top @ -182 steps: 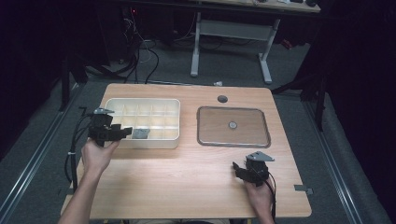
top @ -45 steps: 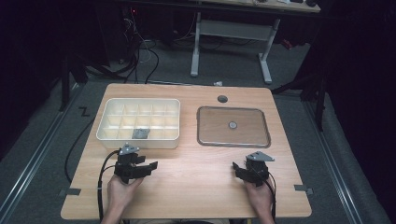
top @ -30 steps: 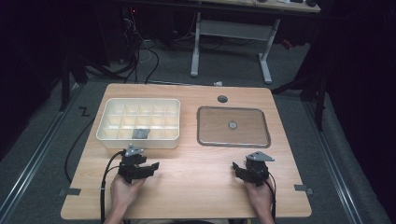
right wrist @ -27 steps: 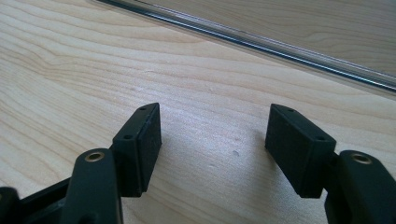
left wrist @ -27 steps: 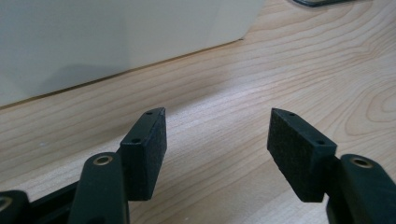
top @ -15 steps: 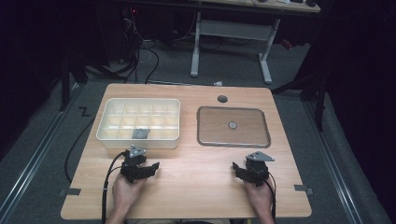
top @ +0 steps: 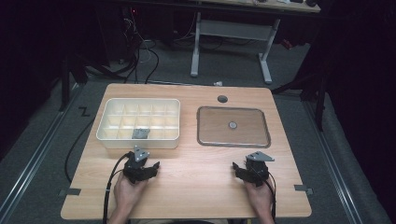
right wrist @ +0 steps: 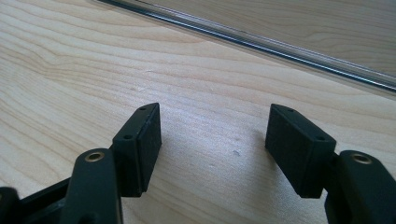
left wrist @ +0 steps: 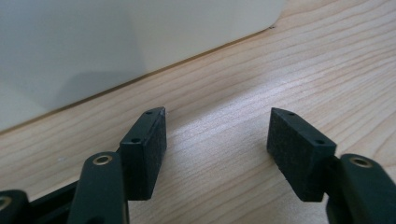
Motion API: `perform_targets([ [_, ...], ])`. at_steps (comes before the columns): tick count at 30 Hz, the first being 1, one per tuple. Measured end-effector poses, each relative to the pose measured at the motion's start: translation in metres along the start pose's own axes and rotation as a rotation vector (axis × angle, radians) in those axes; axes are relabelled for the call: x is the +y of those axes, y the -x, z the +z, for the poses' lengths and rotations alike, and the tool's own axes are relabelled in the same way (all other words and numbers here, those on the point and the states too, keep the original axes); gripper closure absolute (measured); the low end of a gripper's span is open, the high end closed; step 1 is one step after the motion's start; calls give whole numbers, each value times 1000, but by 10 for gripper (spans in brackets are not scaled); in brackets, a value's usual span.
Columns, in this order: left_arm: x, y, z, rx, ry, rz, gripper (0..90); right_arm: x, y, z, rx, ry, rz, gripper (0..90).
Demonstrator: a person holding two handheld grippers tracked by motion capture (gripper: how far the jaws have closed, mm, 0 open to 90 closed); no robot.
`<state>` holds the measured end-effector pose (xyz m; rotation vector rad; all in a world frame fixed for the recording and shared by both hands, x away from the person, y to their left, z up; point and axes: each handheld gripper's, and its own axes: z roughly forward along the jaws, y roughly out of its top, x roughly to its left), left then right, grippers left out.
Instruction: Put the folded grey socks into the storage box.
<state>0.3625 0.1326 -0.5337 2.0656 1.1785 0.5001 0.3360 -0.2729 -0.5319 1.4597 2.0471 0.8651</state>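
The wooden table (top: 196,186) carries two big things: a cream compartment box (top: 138,122) at the left and a flat tray (top: 233,126) with a metal rim at the right. In the tray lies one small round piece (top: 232,125), alone in the middle.

What changed is on the left side. Six seconds ago the left gripper (top: 140,169) was up at the left end of the box; now it has come back to the near edge of the table, just in front of the box wall, and in the last second it moved almost nothing. The right gripper (top: 251,169) has kept its place near the tray's front rim all this time.

A small grey part (top: 140,133) lies in a compartment of the front row, about the middle of the box.

Both grippers stand wide open and hold nothing; in each gripper view only bare wood is between the jaws.

I judge the placing of the grey part is finished and the hands are resting. If the work continues, the round piece in the tray seems the next one.
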Motion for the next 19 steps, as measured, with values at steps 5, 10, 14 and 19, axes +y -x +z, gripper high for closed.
perform_targets([
  [5, -4, 1, 1, 12, 33, -14, 366, 0, 0, 0, 0, -1, 4, 364],
  [10, -4, 1, 0, 7, 32, -14, 360, 0, 0, 0, 0, -1, 3, 364],
  [14, -4, 1, 0, 5, 32, -15, 358, 0, 0, 0, -1, -1, 4, 364],
  [19, -4, 1, 0, 4, 33, -16, 363, 0, 0, 0, -1, -1, 4, 364],
])
